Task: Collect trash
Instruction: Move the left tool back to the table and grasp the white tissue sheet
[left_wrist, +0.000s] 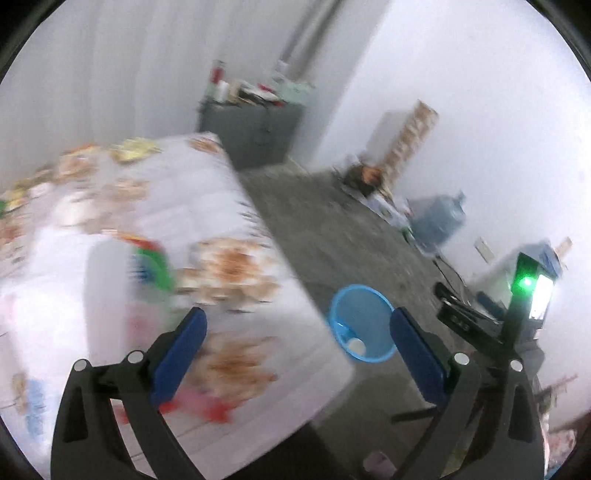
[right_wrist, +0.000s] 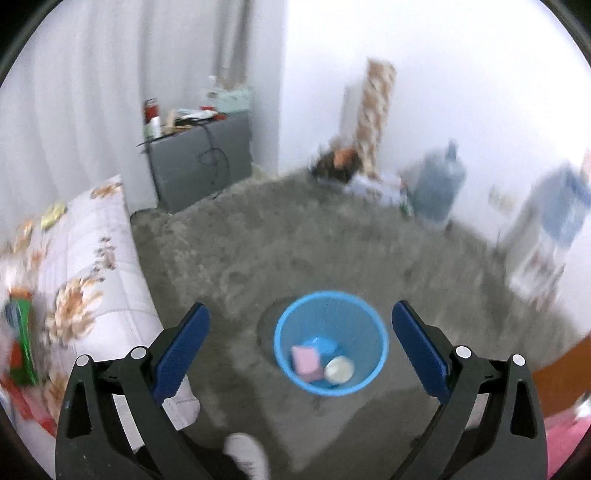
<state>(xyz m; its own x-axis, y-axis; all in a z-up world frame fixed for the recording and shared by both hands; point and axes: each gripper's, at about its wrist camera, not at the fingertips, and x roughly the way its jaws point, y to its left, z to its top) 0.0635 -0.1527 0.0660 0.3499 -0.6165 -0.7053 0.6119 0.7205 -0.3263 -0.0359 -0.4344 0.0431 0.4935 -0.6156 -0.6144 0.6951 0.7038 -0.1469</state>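
Both grippers, left gripper (left_wrist: 298, 332) and right gripper (right_wrist: 301, 328), spread apart, empty; blue bin (right_wrist: 330, 343) at 6 o'clock; no readable writing.

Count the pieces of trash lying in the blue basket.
2. A pink block lies at the bottom left of the blue basket, and a whitish round piece sits beside it on the right. More could hide beneath them; the picture is blurred.
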